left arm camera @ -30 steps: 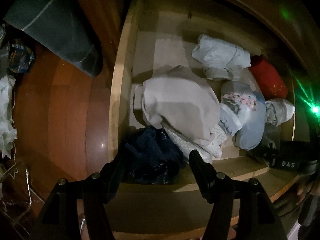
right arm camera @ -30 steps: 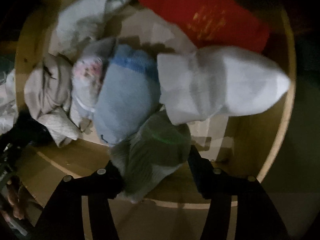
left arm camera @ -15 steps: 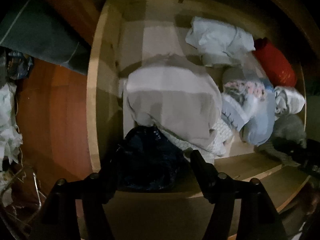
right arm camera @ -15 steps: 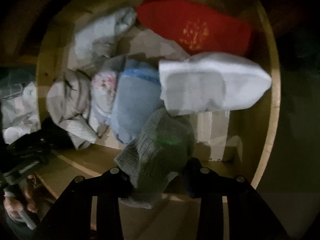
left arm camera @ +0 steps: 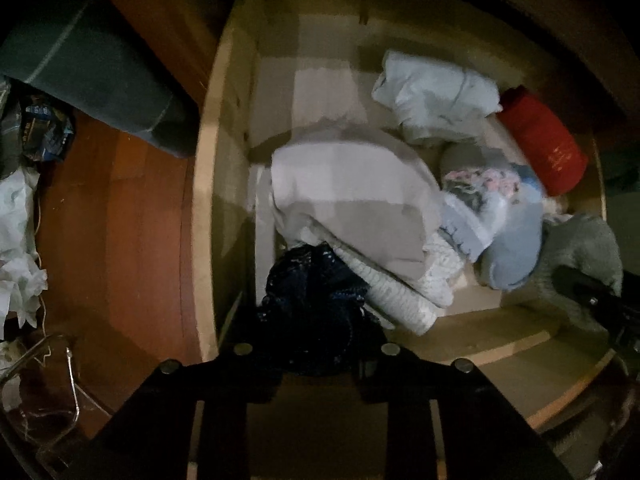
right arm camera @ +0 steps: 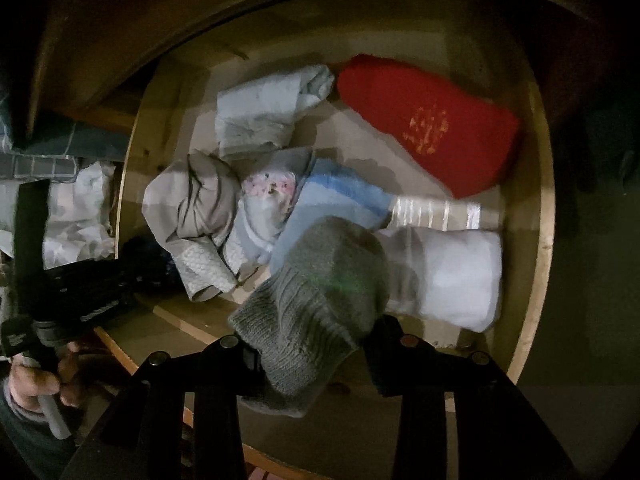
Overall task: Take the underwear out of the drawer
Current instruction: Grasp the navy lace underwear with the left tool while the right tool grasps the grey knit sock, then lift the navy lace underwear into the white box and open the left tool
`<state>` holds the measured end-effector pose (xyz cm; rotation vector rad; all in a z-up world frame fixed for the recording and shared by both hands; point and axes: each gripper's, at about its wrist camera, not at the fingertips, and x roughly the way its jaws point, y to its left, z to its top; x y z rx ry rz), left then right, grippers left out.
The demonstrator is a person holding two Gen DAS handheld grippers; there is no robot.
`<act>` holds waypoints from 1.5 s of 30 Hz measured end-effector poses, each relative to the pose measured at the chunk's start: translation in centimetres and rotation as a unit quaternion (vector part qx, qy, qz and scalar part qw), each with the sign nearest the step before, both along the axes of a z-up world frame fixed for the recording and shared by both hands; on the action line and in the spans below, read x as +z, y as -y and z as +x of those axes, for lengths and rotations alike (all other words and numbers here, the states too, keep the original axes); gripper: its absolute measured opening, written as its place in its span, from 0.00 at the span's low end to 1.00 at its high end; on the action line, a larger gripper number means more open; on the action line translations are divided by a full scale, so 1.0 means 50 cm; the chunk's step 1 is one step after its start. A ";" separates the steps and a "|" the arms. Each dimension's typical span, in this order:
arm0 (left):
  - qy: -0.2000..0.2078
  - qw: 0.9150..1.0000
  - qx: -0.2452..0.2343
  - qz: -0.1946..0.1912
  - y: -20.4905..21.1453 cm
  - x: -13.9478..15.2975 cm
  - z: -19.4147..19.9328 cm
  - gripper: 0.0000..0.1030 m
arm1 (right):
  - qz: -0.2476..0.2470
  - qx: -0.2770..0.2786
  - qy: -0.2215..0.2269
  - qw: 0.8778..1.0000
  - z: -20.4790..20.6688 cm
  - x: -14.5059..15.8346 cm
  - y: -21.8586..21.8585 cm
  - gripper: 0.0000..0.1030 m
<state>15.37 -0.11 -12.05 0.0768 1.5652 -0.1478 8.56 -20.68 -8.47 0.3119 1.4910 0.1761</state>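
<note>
Dim bedroom, open wooden drawer (left arm camera: 208,208) seen from above. The left gripper (left arm camera: 316,344), spread wide either side of a dark navy lacy garment (left arm camera: 316,304) a sec ago, is now closing on it: jaws drawn in tight vs. the earlier frames, fabric bunched between them and pads apparently already biting. The piece sits in the drawer's near-left corner, just beside the front wall, partly under a grey folded cloth (left arm camera: 352,200) and a white knit piece (left arm camera: 400,288).

The right gripper (right arm camera: 312,344) pinches a grey ribbed knit item (right arm camera: 316,300) and has raised it vs. a sec ago: it was low against the blue sock bundle (right arm camera: 328,204), now it hangs clear over the drawer's front edge, w/ the white roll (right arm camera: 448,276) behind it. Its long axis runs from the pinched cuff end up and away from the camera, rounded end pointing toward the drawer's back.

Meaning for the task, by my read: one item is nearly out, a second is just being secured. The navy piece is a crumpled wad w/ no clear long axis. Whether either is truly underwear is hard to tell in this light. A red bundle (right arm camera: 432,128) and a pale blue fold (right arm camera: 268,112) lie untouched at the back.
</note>
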 end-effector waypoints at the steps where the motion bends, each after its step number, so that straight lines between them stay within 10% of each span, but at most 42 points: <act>1: 0.005 1.000 0.002 -0.006 -0.002 0.012 -0.002 0.25 | -0.002 -0.002 0.003 1.000 -0.001 0.006 0.004 0.34; 28: 0.155 0.985 -0.028 -0.066 -0.034 0.325 -0.061 0.25 | -0.027 0.001 0.011 1.000 0.004 -0.010 -0.003 0.34; 45: 0.348 0.931 -0.053 -0.099 0.017 0.715 -0.006 0.26 | -0.022 0.002 0.008 1.000 0.005 -0.011 0.001 0.34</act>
